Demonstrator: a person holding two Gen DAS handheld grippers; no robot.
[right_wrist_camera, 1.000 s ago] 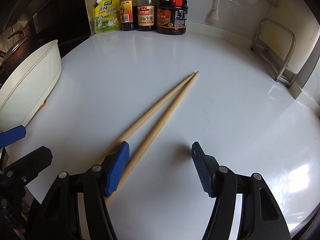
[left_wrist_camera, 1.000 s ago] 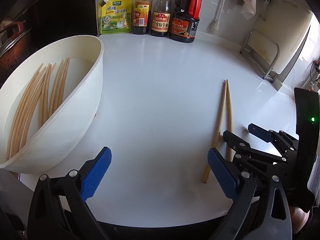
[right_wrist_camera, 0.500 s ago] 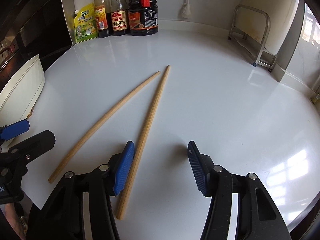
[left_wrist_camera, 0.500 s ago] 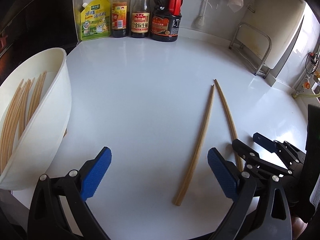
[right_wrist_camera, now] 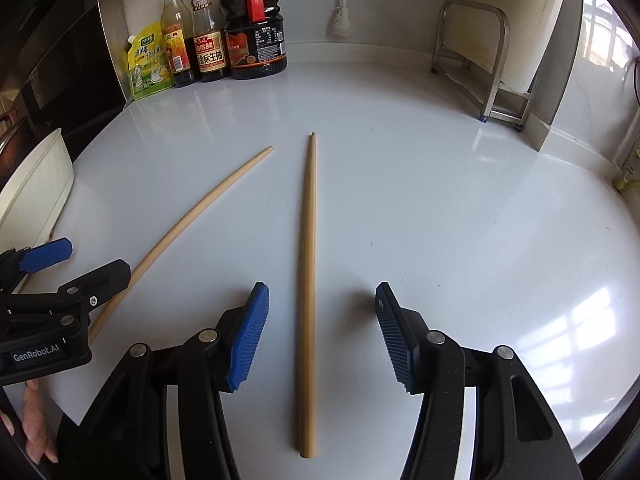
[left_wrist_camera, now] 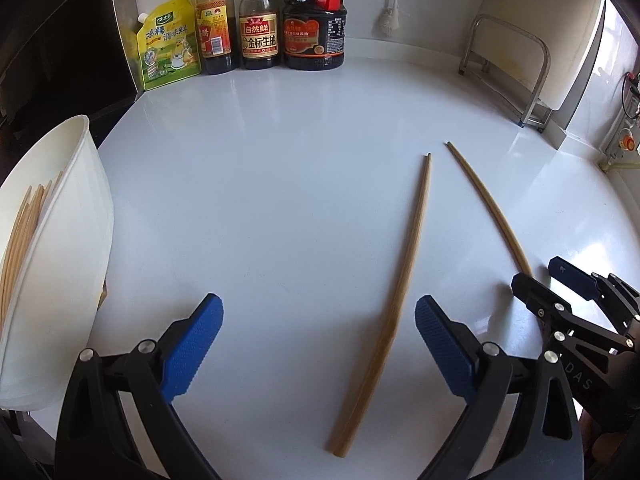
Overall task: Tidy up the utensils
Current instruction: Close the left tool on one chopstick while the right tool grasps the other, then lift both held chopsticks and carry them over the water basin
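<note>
Chopsticks lie apart on the worktop (right_wrist_camera: 400, 200): right gripper (right_wrist_camera: 322, 336) unclenched, straddling one chopstick (right_wrist_camera: 308, 280); left gripper (left_wrist_camera: 318, 344) unclenched, other chopstick (left_wrist_camera: 404, 280) inside. Lower squarely, clamp mid-shaft, avoid rolling it.

A home kitchen, by the look of it. A glossy white counter (left_wrist_camera: 280, 200) runs back to a pale wall, where soy sauce bottles (left_wrist_camera: 259, 20) and a yellow seasoning pouch (left_wrist_camera: 168, 44) stand in a row. A steel rack (right_wrist_camera: 476, 64) sits in the corner, and a white basin (left_wrist_camera: 60, 280) holds wooden chopsticks (left_wrist_camera: 24, 232).
</note>
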